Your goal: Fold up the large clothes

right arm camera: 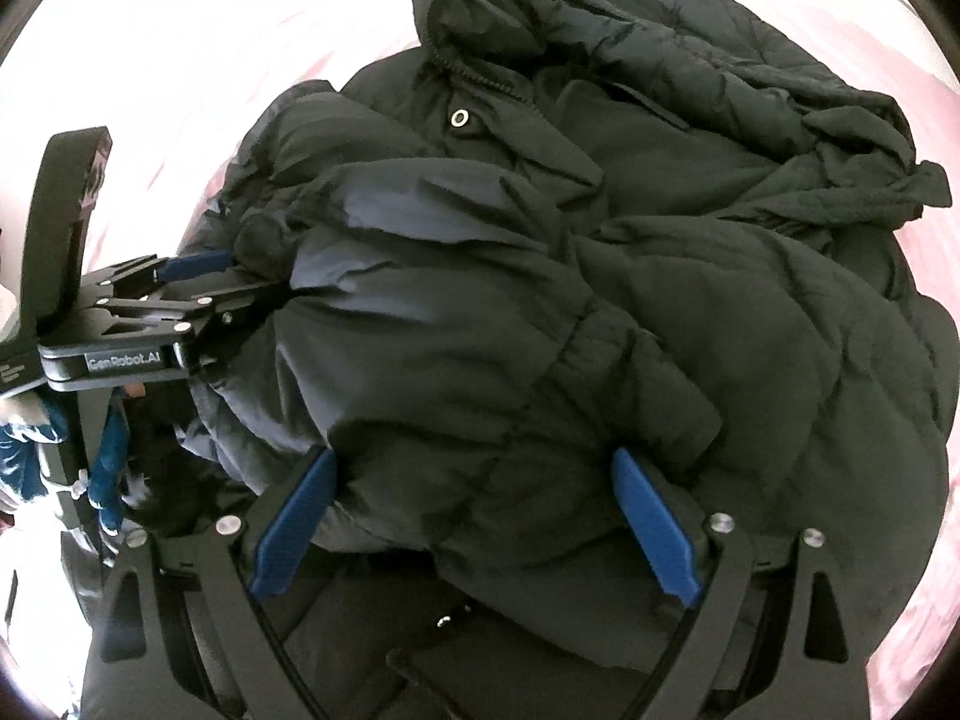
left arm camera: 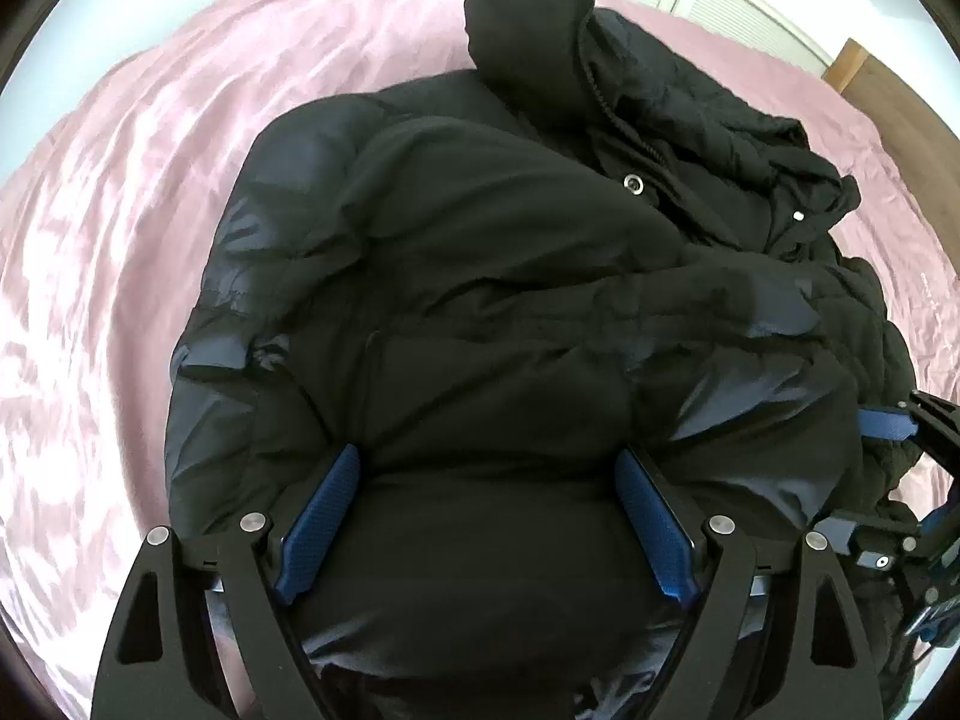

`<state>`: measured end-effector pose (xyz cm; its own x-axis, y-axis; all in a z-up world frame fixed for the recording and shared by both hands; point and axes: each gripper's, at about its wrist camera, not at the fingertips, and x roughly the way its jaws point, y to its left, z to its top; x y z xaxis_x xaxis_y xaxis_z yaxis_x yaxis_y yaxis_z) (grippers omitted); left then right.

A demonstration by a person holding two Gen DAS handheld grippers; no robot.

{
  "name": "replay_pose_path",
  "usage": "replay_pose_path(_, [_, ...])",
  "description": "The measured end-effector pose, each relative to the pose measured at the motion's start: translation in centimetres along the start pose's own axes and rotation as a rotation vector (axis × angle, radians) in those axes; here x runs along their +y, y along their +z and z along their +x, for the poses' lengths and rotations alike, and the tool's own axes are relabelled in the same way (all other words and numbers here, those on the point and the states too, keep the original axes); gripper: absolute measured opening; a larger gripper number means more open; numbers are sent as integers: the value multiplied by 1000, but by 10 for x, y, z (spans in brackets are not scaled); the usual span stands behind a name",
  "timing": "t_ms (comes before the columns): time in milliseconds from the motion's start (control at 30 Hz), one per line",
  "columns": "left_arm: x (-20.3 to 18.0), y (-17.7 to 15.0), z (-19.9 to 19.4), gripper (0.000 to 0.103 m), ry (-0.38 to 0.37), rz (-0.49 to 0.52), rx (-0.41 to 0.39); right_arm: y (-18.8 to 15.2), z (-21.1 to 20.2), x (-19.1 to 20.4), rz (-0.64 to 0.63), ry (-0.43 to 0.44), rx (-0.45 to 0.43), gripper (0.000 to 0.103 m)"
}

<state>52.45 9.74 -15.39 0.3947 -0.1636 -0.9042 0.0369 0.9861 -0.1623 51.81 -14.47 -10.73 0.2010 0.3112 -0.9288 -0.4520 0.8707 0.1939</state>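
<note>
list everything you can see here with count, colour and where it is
puffer jacket: one, black, bunched in a heap on the bed, collar end farthest from the cameras
snap button: one clearly seen, silver, on the jacket front near the collar
bed sheet: one, pink, wrinkled, under and around the jacket
headboard: one, brown wood, far right edge of the bed
left hand-held gripper: one, black with blue pads, jaws wide with jacket bulk between them
right hand-held gripper: one, black with blue pads, jaws wide over the jacket's near edge
</note>
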Motion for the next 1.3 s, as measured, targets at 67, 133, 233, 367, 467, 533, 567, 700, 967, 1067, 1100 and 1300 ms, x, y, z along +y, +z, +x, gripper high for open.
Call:
replay_pose_path(67, [0,2,-5,86,0,-9,11,0,-5,-3,9,9,-1,93])
replay_pose_path(133, [0,2,-12,86,-7,-28,10,0,-14,-8,21,24,-9,93])
replay_pose_path(233, [-3,1,-32,86,-2,-36,-18,-2,-34,-20,41,25,-35,93])
replay_pose_path(367, [-1,1,-55,91,-8,-48,-39,-7,-62,-54,127,18,-76,93])
replay_pose_path(467, [3,4,-65,92,-12,-65,-42,-11,-81,-87,210,-5,-105,93])
replay_pose_path(533, [6,10,-68,93,-15,-79,-45,-15,-92,-110,257,-33,-117,93])
replay_pose_path(567, [7,14,-70,94,-19,-84,-47,-15,-96,-121,275,-52,-120,93])
replay_pose_path(700, [7,33,-70,96,-27,-100,-52,-18,-104,-159,336,-120,-115,93])
replay_pose_path(967, [25,92,-64,96,-52,-152,-57,-3,-121,-238,479,-151,-166,93])
replay_pose_path(1067, [27,124,-61,96,-43,-134,-77,16,-129,-265,512,-151,-203,93])
replay_pose_path(1100, [26,136,-60,96,-48,-129,-85,25,-130,-272,514,-151,-216,93])
replay_pose_path(1300, [26,210,-42,96,-156,-164,-114,88,-127,-312,578,-63,-297,93])
